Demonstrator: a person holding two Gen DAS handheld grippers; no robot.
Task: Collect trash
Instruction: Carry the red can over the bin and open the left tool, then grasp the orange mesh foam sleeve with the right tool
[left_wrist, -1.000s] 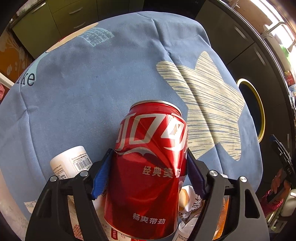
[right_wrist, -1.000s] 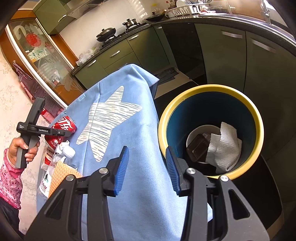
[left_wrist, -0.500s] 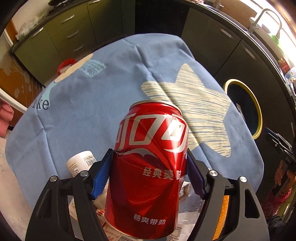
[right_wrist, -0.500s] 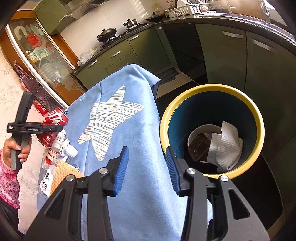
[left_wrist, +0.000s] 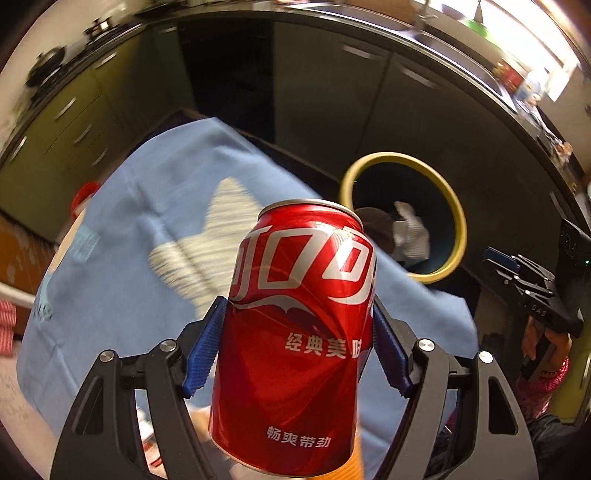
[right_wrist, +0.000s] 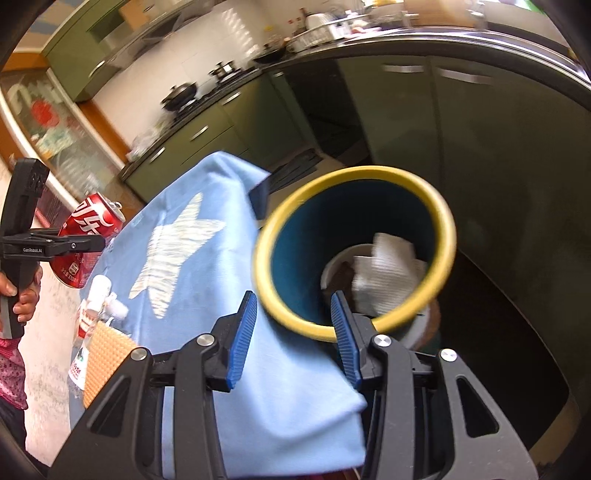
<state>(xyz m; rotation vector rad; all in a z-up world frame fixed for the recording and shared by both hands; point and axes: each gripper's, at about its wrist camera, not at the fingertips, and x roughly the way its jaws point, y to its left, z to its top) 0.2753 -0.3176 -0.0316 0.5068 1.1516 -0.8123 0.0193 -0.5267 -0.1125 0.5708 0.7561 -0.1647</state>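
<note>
Left wrist view: the left gripper (left_wrist: 295, 343) has its blue ribbed pads pressed on both sides of a dented red aluminium cola can (left_wrist: 299, 332), held upright between the fingers and clear of the pale blue star-print tablecloth (left_wrist: 122, 258). Beyond the can's top and to its right stands the round yellow-rimmed, dark blue waste bin (left_wrist: 458, 229); the can is not over its mouth.

Progress, judged: some trash is already binned, a crumpled white paper towel (right_wrist: 388, 273) over a darker item that is blurred. The can is picked but not yet dropped. Still on the cloth, left of the right gripper's fingers: a small white plastic bottle (right_wrist: 99, 291), an orange waffle-textured packet (right_wrist: 107, 350) and further wrappers, too smeared to name.

Right wrist view: the right gripper (right_wrist: 291, 332) stands partly open with nothing between its fingers, the bin's near rim just ahead of them.

Only the right view shows the remaining litter plainly, and the hand (right_wrist: 26, 295) gripping the left tool's handle. Only the left view shows the pads' contact on the can and its crumpled side.
</note>
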